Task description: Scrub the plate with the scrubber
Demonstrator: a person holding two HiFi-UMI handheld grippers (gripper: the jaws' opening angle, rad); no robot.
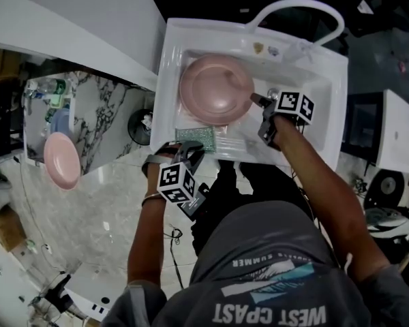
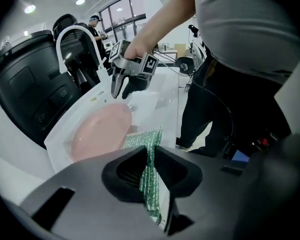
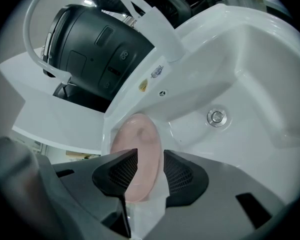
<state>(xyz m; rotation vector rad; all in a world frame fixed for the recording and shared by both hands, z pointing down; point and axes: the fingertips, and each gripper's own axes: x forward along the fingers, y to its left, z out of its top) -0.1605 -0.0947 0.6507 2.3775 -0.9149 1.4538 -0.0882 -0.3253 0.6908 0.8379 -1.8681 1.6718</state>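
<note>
A pink plate [image 1: 216, 87] leans tilted in the white sink [image 1: 327, 67], near its left wall. My right gripper [image 1: 261, 118] is at the plate's right edge. In the right gripper view the plate [image 3: 140, 134] stands between the jaws with a gap on each side, and the right gripper [image 3: 150, 155] is open. A green mesh scrubber [image 1: 203, 138] lies on the sink's front rim. My left gripper [image 1: 193, 152] is at its near edge. In the left gripper view a narrow strip of scrubber [image 2: 149, 176] is pinched in the left gripper [image 2: 149, 156]; the rest of it spreads toward the plate [image 2: 100, 134].
A white arched faucet [image 1: 300, 5] stands at the sink's back, and the drain [image 3: 216, 116] is in the basin floor. A second pink plate [image 1: 61, 159] rests on the marble counter at left. A large black housing [image 3: 100, 39] sits behind the sink.
</note>
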